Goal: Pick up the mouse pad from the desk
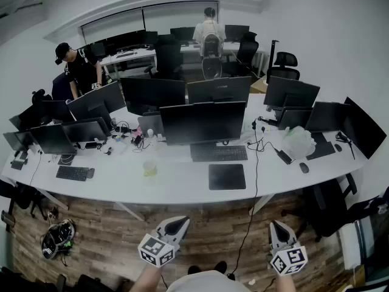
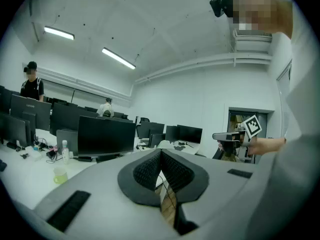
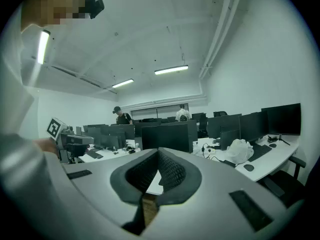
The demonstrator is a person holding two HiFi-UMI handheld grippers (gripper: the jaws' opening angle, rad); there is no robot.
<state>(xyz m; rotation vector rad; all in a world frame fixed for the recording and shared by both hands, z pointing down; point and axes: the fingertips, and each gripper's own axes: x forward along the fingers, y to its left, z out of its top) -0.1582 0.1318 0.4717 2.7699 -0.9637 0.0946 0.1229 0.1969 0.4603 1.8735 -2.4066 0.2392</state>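
With our left gripper [image 1: 175,226] and right gripper [image 1: 278,227] both clenched empty, the flat black rectangular mouse pad [image 1: 227,176] lies ahead on the long white desk [image 1: 182,187], roughly midway between them, long edge crosswise.

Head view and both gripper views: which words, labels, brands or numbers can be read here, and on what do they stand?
No text can be read in any view.
White marker cubes on the left gripper and right gripper: black square patterns, no letters.
Flat black keyboard: key legends too small to read.
Black monitors: any brand marks too small to read.
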